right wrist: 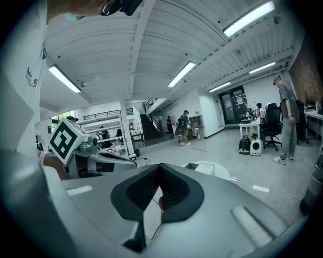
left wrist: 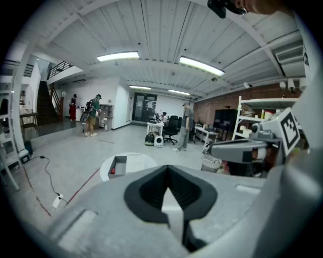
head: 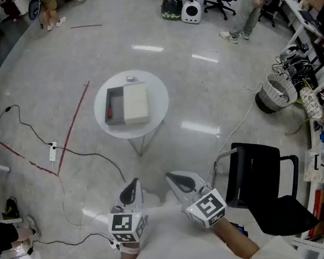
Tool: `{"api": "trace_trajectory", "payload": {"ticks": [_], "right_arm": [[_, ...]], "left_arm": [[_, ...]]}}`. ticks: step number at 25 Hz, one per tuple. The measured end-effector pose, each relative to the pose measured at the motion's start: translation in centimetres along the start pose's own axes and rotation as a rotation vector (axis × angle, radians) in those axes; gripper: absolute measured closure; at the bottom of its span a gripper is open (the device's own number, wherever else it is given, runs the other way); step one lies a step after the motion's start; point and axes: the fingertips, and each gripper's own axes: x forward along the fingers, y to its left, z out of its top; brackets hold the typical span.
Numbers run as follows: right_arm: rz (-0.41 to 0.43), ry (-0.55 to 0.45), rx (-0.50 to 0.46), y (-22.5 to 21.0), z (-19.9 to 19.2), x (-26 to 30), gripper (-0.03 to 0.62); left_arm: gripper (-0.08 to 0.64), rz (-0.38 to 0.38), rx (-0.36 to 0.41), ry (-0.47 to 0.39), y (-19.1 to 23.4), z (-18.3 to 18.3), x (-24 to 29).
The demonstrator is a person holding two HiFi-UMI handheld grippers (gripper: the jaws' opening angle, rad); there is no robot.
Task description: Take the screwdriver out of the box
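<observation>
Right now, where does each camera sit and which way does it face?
Head view: on the person's head, facing steeply down at the round table with the open box and red-handled screwdriver; forearms, left tool and right tool show at bottom.
Left gripper view: on the left tool, facing along its shut jaws toward the table; right tool shows at right.
Right gripper view: on the right tool, facing over its shut jaws toward the table; left tool shows at left.
Shared: all three see the table.

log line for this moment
task: not started | left gripper: shut, empty | right gripper: shut, empty | red-handled screwdriver: inside open grey box on round white table
</observation>
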Motion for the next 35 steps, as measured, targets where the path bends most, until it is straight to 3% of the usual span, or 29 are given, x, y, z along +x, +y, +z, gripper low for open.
{"api": "trace_trajectory", "payload": {"ticks": [25, 35], "right_arm": [[0.012, -0.022, 0.053, -1.6, 0.3, 2.5, 0.595], [0.004, 0.033, 0.095, -3.6, 1.4, 11.3, 0.595]], "left_arm": [[0.560, 0.033, -0.012, 0.034, 1.7, -0.1, -0.1], [0.560, 0.024, -0.119, 0.055, 8.9, 0.3, 4.5]]}}
